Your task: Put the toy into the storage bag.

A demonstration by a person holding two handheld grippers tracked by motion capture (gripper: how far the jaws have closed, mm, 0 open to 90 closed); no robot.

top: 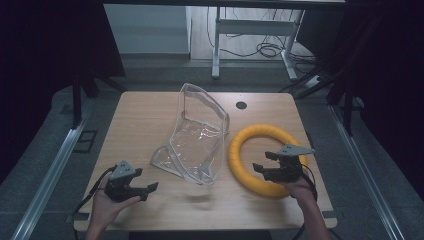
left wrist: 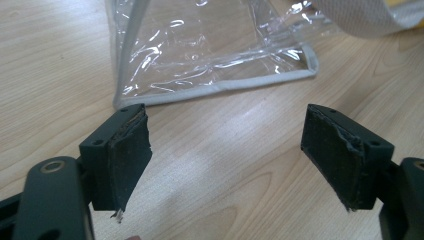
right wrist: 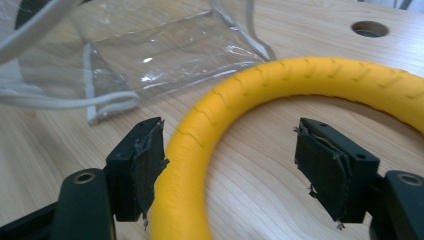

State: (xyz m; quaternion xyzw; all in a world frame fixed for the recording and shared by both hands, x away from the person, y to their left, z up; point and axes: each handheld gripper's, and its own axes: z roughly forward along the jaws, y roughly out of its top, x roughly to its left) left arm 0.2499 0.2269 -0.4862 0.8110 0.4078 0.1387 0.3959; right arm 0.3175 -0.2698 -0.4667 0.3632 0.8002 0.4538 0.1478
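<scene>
A yellow foam ring (top: pixel 239 150) lies flat on the right half of the wooden table (top: pixel 140 115). My right gripper (top: pixel 264 161) hovers over the ring's near side, jaws wide open. In the right gripper view the ring (right wrist: pixel 310 70) curves up between the jaws of this gripper (right wrist: pixel 232 160), its tube right beside the left pad (right wrist: pixel 147 155) and well clear of the other. A clear plastic bag (top: pixel 197 142) with grey edging stands crumpled at the table's middle. My left gripper (top: pixel 145 180) is open near the front left, pointing at the bag (left wrist: pixel 210 45), with only bare wood between its pads (left wrist: pixel 127 155).
A round cable hole (top: pixel 241 105) sits in the tabletop behind the ring. The bag's corner (right wrist: pixel 107 107) lies just left of the ring. Beyond the table's far edge stand a white desk frame (top: pixel 250 30) and loose cables on the floor.
</scene>
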